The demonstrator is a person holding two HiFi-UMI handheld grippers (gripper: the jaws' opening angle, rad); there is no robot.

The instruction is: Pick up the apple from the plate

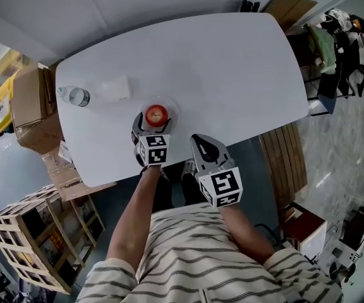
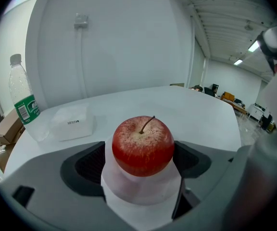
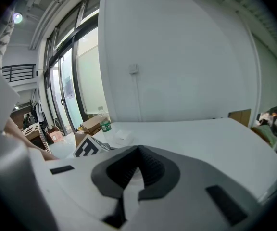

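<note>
A red apple [image 1: 157, 114] with a short stem sits on a pale plate [image 1: 171, 108] near the front edge of the white table [image 1: 232, 68]. My left gripper [image 1: 153, 121] is open, its two fingers either side of the apple. In the left gripper view the apple [image 2: 143, 146] fills the space between the dark pads [image 2: 91, 163], above the plate [image 2: 138, 191], with a thin gap on its left side. My right gripper [image 1: 198, 140] hovers at the table's front edge to the right of the plate, shut with nothing in it; its pads [image 3: 150, 170] meet at the tip.
A water bottle [image 1: 76, 96] and a flat white packet [image 1: 115, 88] lie left of the plate at the table's left end. Cardboard boxes [image 1: 33, 106] and a wooden crate [image 1: 27, 238] stand on the floor left of the table.
</note>
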